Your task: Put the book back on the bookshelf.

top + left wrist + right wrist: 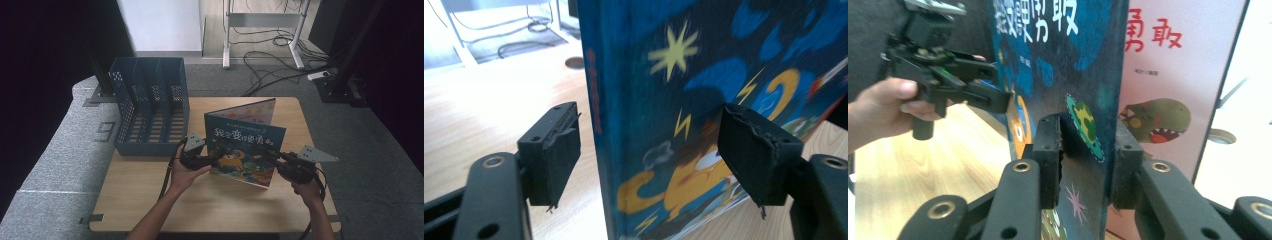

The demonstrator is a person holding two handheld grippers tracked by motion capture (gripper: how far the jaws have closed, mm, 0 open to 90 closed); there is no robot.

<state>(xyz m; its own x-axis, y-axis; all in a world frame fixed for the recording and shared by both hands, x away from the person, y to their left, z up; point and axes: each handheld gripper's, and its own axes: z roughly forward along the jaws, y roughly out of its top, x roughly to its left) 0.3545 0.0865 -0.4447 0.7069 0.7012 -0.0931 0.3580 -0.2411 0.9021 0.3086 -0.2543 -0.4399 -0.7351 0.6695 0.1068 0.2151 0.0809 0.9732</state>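
Note:
A picture book (245,150) with a dark blue cartoon cover (704,90) stands upright on the wooden table (210,205), opened in a V so a pink page (1168,100) shows behind the cover. My left gripper (212,161) sits at the spine edge. In the left gripper view its jaws (649,155) stand wide, one on each side of the spine (596,100), with a slim gap at the left pad. My right gripper (272,155) is at the cover's free edge. In the right gripper view its jaws (1087,160) straddle the cover (1083,75) with room between the pads. The left gripper (998,100) shows there too.
A blue slotted file holder (150,107) stands on the table's far left corner, close to the book's left. Cables (270,65) and a white stand's legs lie on the floor beyond the table. Bare tabletop stretches in front of the book.

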